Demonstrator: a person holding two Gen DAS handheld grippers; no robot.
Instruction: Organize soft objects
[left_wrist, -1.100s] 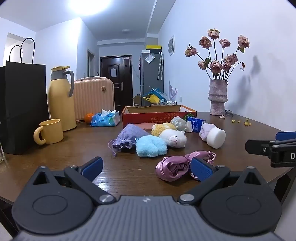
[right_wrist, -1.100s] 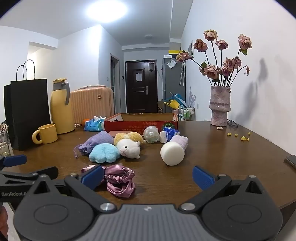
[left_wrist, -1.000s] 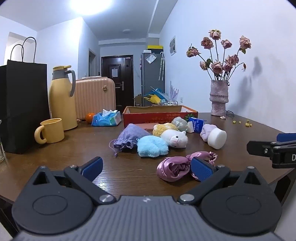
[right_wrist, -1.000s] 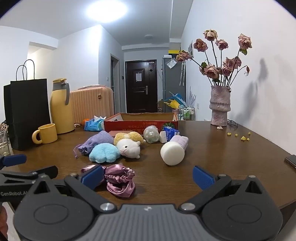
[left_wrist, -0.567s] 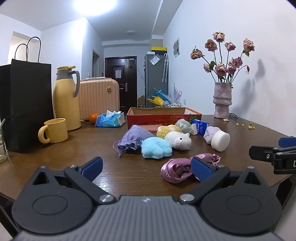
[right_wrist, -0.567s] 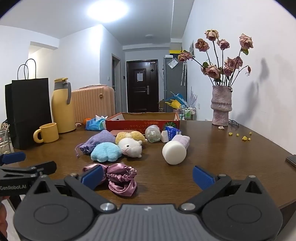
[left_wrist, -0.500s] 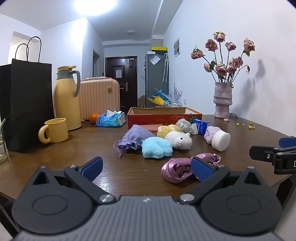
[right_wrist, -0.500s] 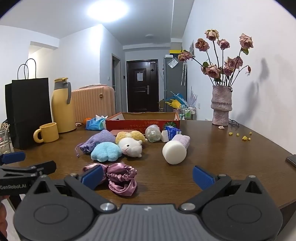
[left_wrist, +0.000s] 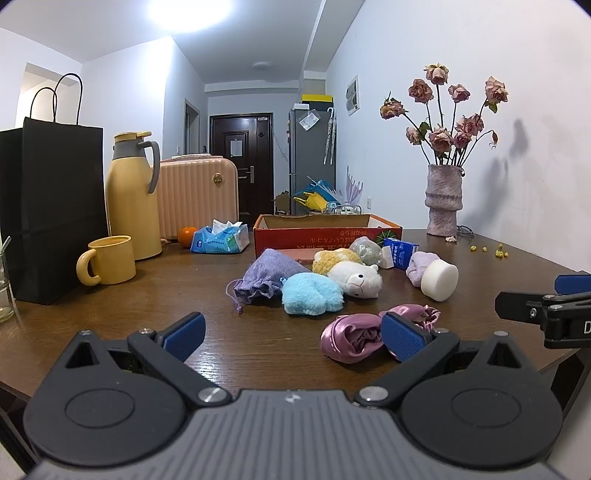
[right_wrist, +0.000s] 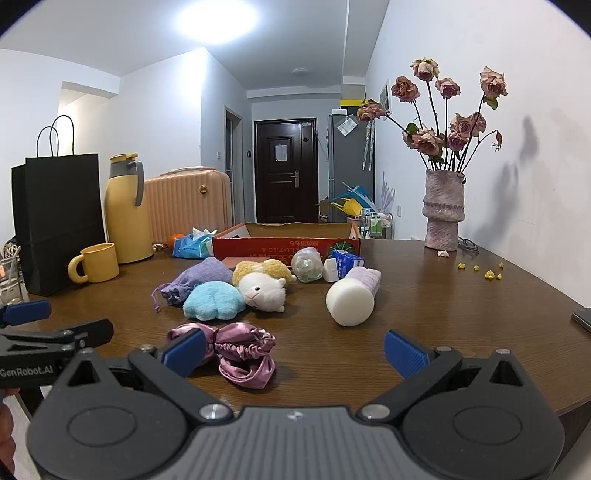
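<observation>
soft toys clutter a dark wooden table (left_wrist: 155, 295) in a white-walled room.

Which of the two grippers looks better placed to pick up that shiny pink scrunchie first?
Probably the left gripper: its open jaws sit low at the table edge, and the pink satin scrunchie lies beside its right fingertip. The right gripper, also open, points past it.

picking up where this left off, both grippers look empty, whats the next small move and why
Probably ease the left gripper forward and to its right until its jaws straddle the pink satin scrunchie. Both sets of jaws stand open and empty, short of the items, and the scrunchie is the nearest soft thing, lying apart from the plush pile, with the red cardboard box open behind.
</observation>
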